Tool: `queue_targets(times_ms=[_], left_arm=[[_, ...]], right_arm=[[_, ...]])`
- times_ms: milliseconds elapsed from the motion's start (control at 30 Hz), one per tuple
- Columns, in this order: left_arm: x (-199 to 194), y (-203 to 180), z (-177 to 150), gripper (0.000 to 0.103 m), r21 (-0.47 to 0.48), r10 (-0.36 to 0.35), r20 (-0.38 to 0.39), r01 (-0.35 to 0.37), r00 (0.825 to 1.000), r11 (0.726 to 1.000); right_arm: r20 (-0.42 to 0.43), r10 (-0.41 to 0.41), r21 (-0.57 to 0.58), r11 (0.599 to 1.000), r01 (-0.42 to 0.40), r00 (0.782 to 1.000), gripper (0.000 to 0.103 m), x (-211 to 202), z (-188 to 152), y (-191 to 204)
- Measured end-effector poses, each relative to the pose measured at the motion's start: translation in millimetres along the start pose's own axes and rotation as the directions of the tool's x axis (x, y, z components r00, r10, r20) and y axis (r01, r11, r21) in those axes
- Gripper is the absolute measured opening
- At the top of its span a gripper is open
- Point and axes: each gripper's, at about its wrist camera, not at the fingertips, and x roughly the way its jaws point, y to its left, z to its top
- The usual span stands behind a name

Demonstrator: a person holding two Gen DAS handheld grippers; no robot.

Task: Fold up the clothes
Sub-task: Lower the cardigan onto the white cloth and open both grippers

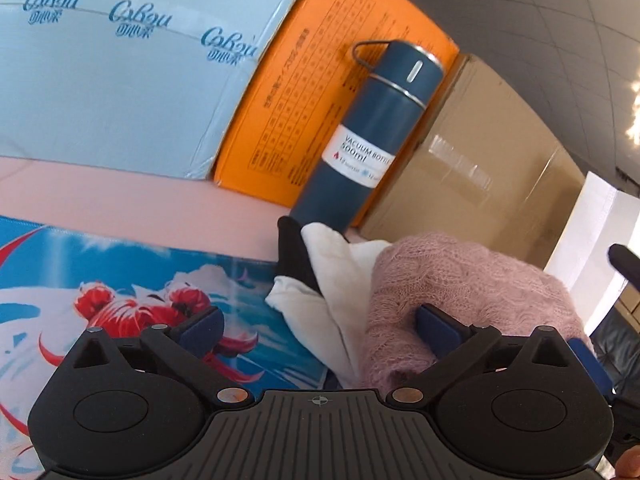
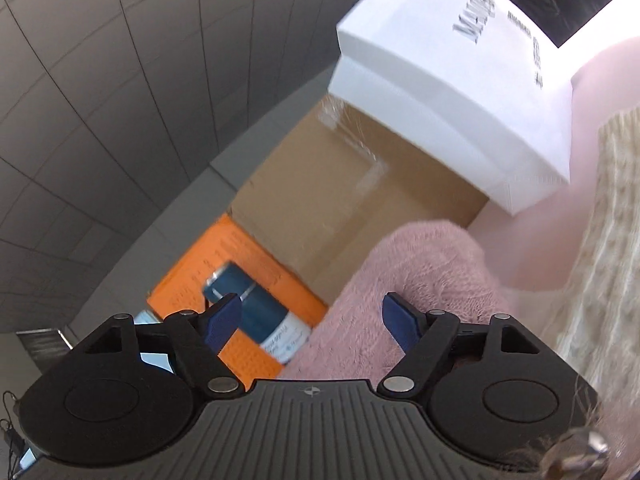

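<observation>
A fuzzy pink knit garment (image 1: 460, 292) lies bunched on the pink table cover, partly over a white and black garment (image 1: 320, 280). My left gripper (image 1: 320, 328) is open, its right finger resting against the pink knit and its left finger over the printed mat. In the right wrist view the same pink knit (image 2: 408, 284) fills the middle, and my right gripper (image 2: 312, 320) is open above it, the right finger over the knit. A cream knit piece (image 2: 600, 240) lies at the right edge.
A blue vacuum bottle (image 1: 368, 132) stands just behind the clothes, against an orange box (image 1: 288, 92). A light blue carton (image 1: 120, 80), a brown carton (image 1: 472, 168) and a white box (image 2: 452, 92) line the back. A colourful printed mat (image 1: 120, 292) covers the left.
</observation>
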Motion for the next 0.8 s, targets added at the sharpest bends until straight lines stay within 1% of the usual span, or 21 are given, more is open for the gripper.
queue_targets(times_ms=[100,133,167,233,267,333,400,500,567,633,767,800], left_arm=[[1.9,4.1,1.7,0.103,0.006,0.051,-0.006,-0.051,0.999,0.999],[2.5,5.5,2.2,0.103,0.009,0.069,-0.008,-0.069,0.998,0.998],[-3.2,6.2,2.2,0.103,0.007,0.05,0.0,-0.05,0.999,0.999],[-16.4,8.6,4.1,0.103,0.014,0.011,0.025,-0.012,1.0,1.0],[-23.7,10.4,5.9,0.103,0.022,-0.007,0.041,0.006,0.999,1.0],[-42.6,16.2,9.8,0.103,0.033,-0.001,0.093,-0.002,0.996,0.999],[-62.1,25.2,13.6,0.103,0.049,0.011,0.106,-0.017,0.994,0.999],[-91.2,38.8,19.4,0.103,0.072,0.029,0.124,-0.038,0.992,0.997],[-112.9,53.6,19.3,0.103,0.077,0.056,0.123,-0.065,0.991,0.995],[-135.7,68.9,19.1,0.103,0.079,0.064,0.127,-0.074,0.99,0.994],[-177.2,97.5,18.5,0.103,0.08,0.061,0.139,-0.073,0.988,0.994],[-184.1,102.0,18.7,0.103,0.082,0.059,0.143,-0.071,0.988,0.994]], right_arm=[[-0.053,-0.092,-0.051,0.995,0.09,0.994,0.075,13.2,-6.2,-1.4],[-0.044,-0.094,-0.06,0.994,0.091,0.995,0.076,11.8,-7.8,0.2],[-0.034,-0.096,-0.069,0.993,0.093,0.995,0.077,10.5,-9.3,1.7],[0.012,-0.08,-0.089,0.993,0.081,0.997,0.086,3.0,-12.8,6.6],[0.035,-0.072,-0.1,0.992,0.075,0.997,0.089,-0.8,-14.6,9.0],[0.102,-0.052,-0.161,0.985,0.068,0.993,0.097,-10.1,-19.6,15.1],[0.167,-0.027,-0.222,0.973,0.064,0.986,0.101,-19.4,-24.7,21.1],[0.26,0.019,-0.312,0.948,0.066,0.965,0.103,-33.3,-32.3,30.2],[0.318,0.053,-0.371,0.926,0.072,0.947,0.103,-42.6,-37.4,36.3],[0.372,0.091,-0.427,0.901,0.083,0.924,0.103,-51.9,-42.5,42.4],[0.397,0.074,-0.503,0.852,0.149,0.915,0.103,-63.4,-56.3,58.6],[0.379,0.067,-0.503,0.852,0.145,0.923,0.103,-67.6,-59.4,63.6]])
